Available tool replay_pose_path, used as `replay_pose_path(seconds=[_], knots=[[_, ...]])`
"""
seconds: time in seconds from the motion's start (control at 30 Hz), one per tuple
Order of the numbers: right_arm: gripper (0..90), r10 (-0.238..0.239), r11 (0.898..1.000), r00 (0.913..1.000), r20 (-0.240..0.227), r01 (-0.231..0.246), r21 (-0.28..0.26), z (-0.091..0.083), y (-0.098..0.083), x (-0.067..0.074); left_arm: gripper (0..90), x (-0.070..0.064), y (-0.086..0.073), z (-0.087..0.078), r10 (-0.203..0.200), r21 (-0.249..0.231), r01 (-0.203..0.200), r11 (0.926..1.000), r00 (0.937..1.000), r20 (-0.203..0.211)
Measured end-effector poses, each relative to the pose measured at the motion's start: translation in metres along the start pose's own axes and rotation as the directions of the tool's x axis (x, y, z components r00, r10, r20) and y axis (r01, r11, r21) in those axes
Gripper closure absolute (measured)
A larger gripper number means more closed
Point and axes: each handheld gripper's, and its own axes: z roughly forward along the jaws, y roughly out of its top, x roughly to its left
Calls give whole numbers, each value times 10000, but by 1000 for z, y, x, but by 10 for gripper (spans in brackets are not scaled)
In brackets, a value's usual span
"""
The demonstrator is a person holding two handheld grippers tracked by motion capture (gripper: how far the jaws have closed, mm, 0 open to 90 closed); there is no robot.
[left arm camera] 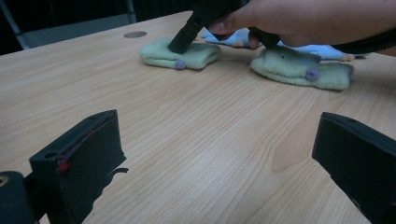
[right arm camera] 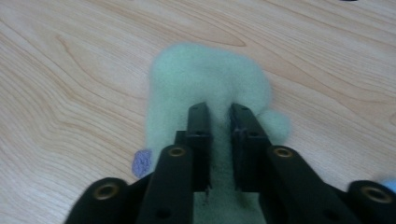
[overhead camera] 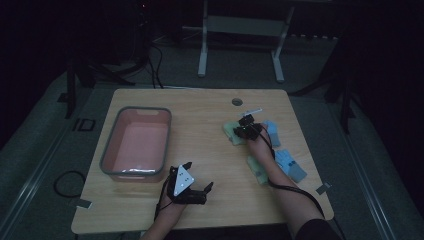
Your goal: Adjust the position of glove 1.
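A fluffy pale green sock (overhead camera: 230, 131) (right arm camera: 205, 74) with a purple dot (right arm camera: 141, 162) lies flat on the wooden table (overhead camera: 210, 125), right of centre. My right gripper (overhead camera: 245, 129) (right arm camera: 219, 112) points down onto it, its jaws nearly together with a fold of the green fabric pinched between them. In the left gripper view this sock (left arm camera: 196, 55) sits at the far middle with the right gripper (left arm camera: 180, 43) pressed into it. A second green sock (overhead camera: 258, 170) (left arm camera: 299, 70) lies nearer the person. My left gripper (overhead camera: 199, 175) (left arm camera: 210, 154) rests low near the front edge, jaws wide apart and empty.
A pink bin with a grey rim (overhead camera: 136, 145) stands on the table's left side. Two light blue socks (overhead camera: 272, 131) (overhead camera: 291, 165) lie right of the green ones. A round cable hole (overhead camera: 237, 102) is near the far edge. Cables trail from both grippers.
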Motion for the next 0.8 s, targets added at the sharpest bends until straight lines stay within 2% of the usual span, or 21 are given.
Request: replay_pose_path(seconds=[0.17,0.4,0.43,0.57,0.6,0.67,0.77,0.8], knots=[[850,499,9986,9988,-8,-499,-197,-8,4,3,19,0,0,0,8,11,-8,10000,10000,16],[849,1097,9918,9940,2,-1094,-660,-32,10,13,19,0,0,0,2,19,-2,10000,10000,5],[849,1243,9891,9921,142,-1228,-808,-45,12,20,19,0,0,0,9,8,-9,10000,10000,-40],[849,1613,9801,9868,106,-1589,-1187,-65,12,32,19,-1,0,0,100,39,-99,9999,9999,-55],[849,1613,9801,9868,106,-1589,-1187,-65,12,32,19,-1,0,0,100,39,-99,9999,9999,-55],[849,1677,9771,9858,86,-1651,-1342,-78,8,44,19,-1,0,0,137,76,-137,9999,9999,-64],[849,1758,9748,9844,1,-1740,-1393,-86,5,50,19,-1,0,1,111,93,-110,9999,9999,-52],[849,1775,9741,9841,1,-1757,-1426,-93,1,57,19,-1,1,1,117,117,-117,9999,9999,-25]])
